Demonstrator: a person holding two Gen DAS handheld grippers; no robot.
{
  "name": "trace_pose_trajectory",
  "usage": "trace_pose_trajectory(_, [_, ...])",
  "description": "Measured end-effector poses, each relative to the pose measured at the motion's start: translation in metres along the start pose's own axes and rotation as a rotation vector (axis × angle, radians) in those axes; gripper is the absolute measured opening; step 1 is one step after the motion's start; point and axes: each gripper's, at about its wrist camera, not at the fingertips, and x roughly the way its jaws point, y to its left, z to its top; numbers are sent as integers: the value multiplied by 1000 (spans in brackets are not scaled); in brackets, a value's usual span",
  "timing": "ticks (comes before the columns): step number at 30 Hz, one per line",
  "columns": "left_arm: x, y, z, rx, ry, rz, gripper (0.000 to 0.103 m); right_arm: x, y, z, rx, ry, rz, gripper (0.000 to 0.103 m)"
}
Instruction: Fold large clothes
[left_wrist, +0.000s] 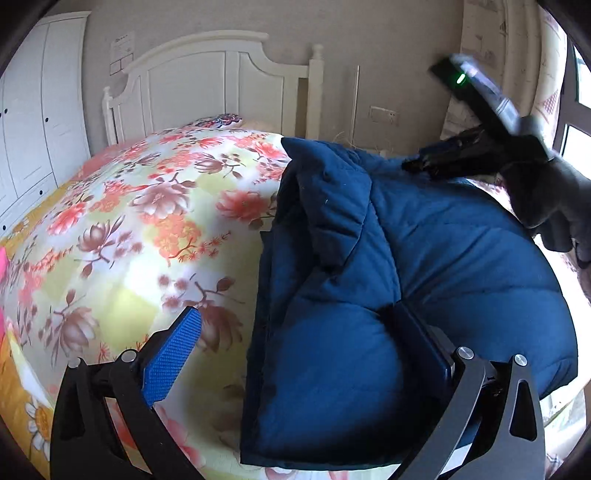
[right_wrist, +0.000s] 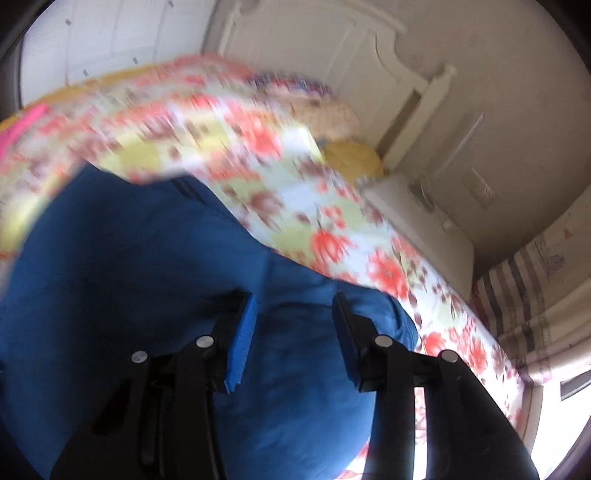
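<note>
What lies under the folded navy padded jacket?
The navy padded jacket rests on the floral bedspread, which shows around it. Whatever lies directly beneath the jacket is covered.

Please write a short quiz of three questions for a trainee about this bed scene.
1. True or false: the left gripper is open.
2. What colour is the jacket?
3. The jacket lies on: A) the floor B) the bed C) a chair.

Key: 1 true; 2 dark blue; 3 B.
</note>
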Motion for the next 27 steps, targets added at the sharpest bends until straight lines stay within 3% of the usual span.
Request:
trace_pose_trajectory(3, [0,-3,-2,13,-12,26,99,-32,32,17,-42,-100,109,42])
trace_pose_trajectory(4, [-1,-5,-1,22,-17,38,99,-37,52,25,-100,-112,160,42])
trace_pose_trajectory(6, [-1,-7,-2,26,-24,51,99,-31,86,37,-207,-98,170,42])
trace_pose_trajectory(10, [-2,3,-3,0,-26,64,99,44,154,51,-423,156,103,29])
trace_pose_trajectory(14, [2,10,-6,-34,-9,44,99,66,165,61,-424,242,136,24])
trace_pose_trajectory(19, [0,5,-7,-12,-15,50,99,51,144,57,-316,146,198,26])
trace_pose_trajectory(22, [-3,-1,-10,19,-26,78,99,9,123,53,-221,42,173,52])
trace_pose_trajectory(27, [-4,-1,-10,21,-18,79,99,-83,81,7,-86,-103,120,54])
